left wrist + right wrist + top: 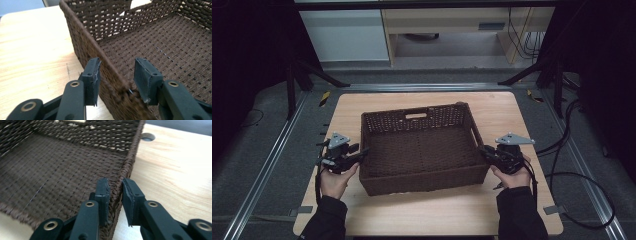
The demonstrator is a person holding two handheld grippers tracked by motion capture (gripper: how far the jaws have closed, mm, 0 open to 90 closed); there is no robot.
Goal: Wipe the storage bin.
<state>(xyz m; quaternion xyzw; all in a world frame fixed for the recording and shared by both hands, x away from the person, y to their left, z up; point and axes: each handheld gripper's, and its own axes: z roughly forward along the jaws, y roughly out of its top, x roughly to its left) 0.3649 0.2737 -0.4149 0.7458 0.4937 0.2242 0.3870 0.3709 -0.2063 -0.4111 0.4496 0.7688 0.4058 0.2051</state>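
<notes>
Right tongs (pixel 115 195) are pinched on the basket (pixel 422 150) wall; left tongs (pixel 116 77) are spread around theirs, so lifting is not started.

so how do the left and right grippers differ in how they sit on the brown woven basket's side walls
The left gripper straddles the brown woven basket with its jaws wide, the inner pad clear of the wall; the right gripper has its jaws close in, pads against the wall. Left is on the basket's left wall, right on its right wall. Both have black jaws astride a rim.
</notes>
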